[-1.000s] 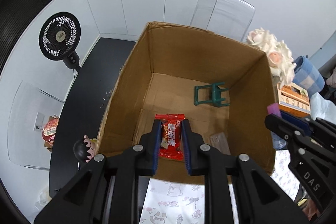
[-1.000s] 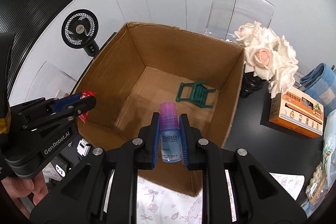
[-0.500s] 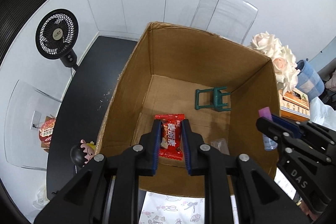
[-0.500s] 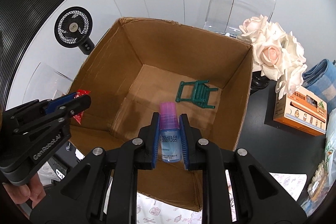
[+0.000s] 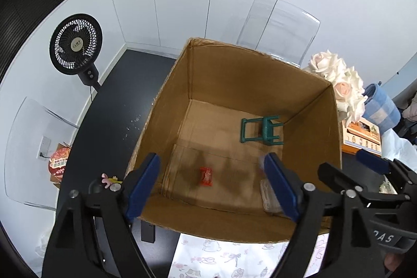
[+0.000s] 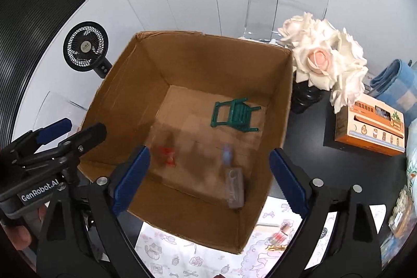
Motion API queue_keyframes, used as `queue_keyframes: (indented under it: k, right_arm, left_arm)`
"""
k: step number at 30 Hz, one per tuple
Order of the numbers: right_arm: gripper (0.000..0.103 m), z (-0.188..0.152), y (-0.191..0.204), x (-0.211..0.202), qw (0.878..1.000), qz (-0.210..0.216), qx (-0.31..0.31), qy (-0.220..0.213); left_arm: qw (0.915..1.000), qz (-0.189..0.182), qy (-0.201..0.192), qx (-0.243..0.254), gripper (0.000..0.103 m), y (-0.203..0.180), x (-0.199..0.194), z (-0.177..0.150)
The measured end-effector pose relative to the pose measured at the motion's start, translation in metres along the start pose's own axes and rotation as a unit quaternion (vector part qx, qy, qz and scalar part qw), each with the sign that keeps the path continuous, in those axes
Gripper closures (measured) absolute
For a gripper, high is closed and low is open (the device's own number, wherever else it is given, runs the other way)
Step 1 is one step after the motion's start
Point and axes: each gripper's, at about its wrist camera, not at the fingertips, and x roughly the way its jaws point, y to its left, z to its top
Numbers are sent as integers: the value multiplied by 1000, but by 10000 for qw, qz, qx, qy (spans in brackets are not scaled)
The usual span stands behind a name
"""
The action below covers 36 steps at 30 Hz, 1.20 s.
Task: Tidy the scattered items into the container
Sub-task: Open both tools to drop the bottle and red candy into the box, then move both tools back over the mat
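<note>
Cardboard box [image 5: 166, 106] holding red snack packet [image 5: 206, 175], blurred bottle [image 6: 227, 153], both tongs [image 5: 212, 186] [image 6: 209, 173] spread wide, empty.

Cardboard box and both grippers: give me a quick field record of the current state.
container: cardboard box, open top, on black table
in box: green toy chair lying on its side; red snack packet; small bottle, motion-blurred; clear flat packet at the near right corner
left gripper: open, empty, above the box's near edge
right gripper: open, empty, above the box's near edge
beside box: white roses, orange carton
</note>
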Motion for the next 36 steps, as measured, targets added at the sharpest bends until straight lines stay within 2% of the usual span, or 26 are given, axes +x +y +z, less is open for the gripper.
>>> queue_keyframes:
  k: [5, 9, 23, 29, 36]
  right_arm:
    - [0, -3, 2, -9, 9999, -50, -73, -80]
    - [0, -4, 2, -18, 9998, 26, -80, -169]
    - [0, -16, -1, -53, 9990, -40, -53, -442]
    - [0, -33, -5, -70, 9987, -75, -115, -491]
    - [0, -63, -28, -94, 9983, -156, -46, -564]
  left_arm:
    - [10000, -29, 61, 25, 22, -3, -4, -2]
    - [9999, 138, 14, 97, 22, -6, -10, -5]
    - [9995, 222, -114, 206, 22, -15, -34, -16]
    - [9992, 210, -245, 253, 22, -30, -47, -30]
    - [9984, 206, -309, 424, 22, -58, -59, -55]
